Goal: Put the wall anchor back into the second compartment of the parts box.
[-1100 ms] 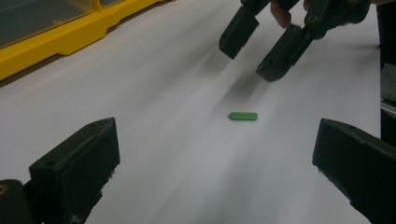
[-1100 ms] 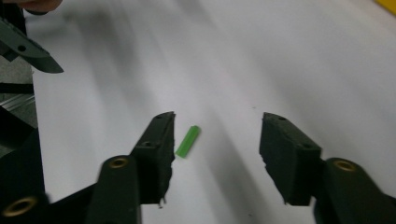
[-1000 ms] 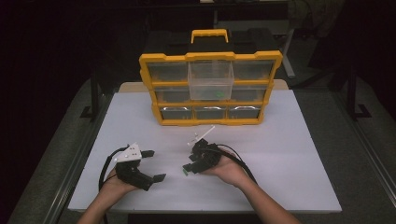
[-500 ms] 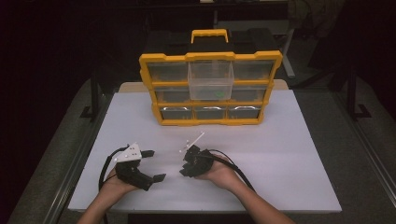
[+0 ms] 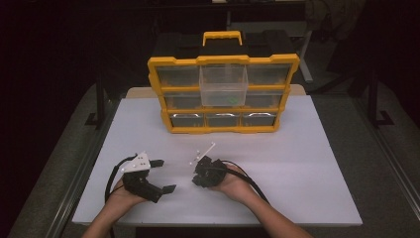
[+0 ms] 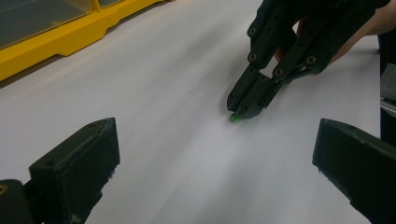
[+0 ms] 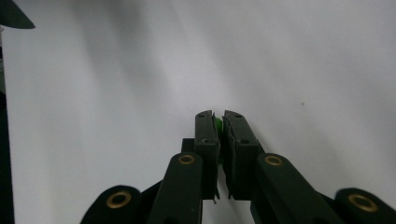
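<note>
So, high view: yellow organizer box [image 5: 224, 94] with clear drawers stands upright at the far middle of the white worktop [image 5: 307, 163], black handle on top. Its top-middle drawer [image 5: 223, 85] is pulled out toward the person; a small green speck lies inside, at the bottom. Both hands sit on the near side of the organizer, well apart from it. Left tongs [image 5: 163, 174] lie nearer the person and to the left, jaws spread, nothing between them, grey three-cornered plate on top. Right tongs [image 5: 195, 179] sit just right of the left ones, tips tilted down onto the worktop, cable trailing back past the wrist. The thing in them is too small to tell from this view.

Left gripper view: own two black jaws stand wide apart at the bottom corners, bare worktop between. Organizer's yellow edge is at upper left. Right tongs [image 6: 239, 113] come in from the upper right, well away from the organizer, tips down at the worktop, with a small green piece [image 6: 232, 118] at their very tip, touching the surface.

Right gripper view: jaws have just been closing and now stand pressed almost together, pinching the small green piece [image 7: 218, 124] between the pads, near the tips. White worktop all around; organizer out of frame.
</note>
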`<state>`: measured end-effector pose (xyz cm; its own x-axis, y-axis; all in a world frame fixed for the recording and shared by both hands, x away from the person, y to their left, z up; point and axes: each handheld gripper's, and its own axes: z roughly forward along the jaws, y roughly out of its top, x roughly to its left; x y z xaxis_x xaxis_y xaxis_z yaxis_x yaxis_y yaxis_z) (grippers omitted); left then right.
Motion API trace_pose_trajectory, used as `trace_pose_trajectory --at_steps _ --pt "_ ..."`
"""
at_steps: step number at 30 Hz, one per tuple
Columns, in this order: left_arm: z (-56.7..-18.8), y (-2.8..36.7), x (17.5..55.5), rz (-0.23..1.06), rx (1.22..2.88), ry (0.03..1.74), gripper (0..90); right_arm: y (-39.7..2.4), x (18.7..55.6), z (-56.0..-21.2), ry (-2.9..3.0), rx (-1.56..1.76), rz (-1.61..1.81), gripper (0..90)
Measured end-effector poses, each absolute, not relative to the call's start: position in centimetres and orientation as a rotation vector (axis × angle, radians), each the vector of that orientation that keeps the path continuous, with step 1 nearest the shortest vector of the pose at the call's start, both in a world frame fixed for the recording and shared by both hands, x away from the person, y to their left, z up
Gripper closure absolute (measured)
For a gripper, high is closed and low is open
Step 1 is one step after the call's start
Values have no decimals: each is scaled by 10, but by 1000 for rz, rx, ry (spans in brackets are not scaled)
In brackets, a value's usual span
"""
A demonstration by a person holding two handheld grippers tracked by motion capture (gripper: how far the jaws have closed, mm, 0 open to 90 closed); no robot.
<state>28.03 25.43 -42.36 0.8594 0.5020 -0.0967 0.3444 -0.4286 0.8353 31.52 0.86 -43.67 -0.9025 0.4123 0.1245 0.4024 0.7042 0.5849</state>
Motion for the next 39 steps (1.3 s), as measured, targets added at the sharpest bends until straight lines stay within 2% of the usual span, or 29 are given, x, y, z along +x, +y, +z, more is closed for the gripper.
trace_pose_trajectory --at_steps 18,39 --pt "-423 255 280 207 2059 617 8 -34 326 -401 2848 744 1065 834" --pt "-423 258 282 212 2040 615 8 -103 338 -333 2703 933 1142 834"
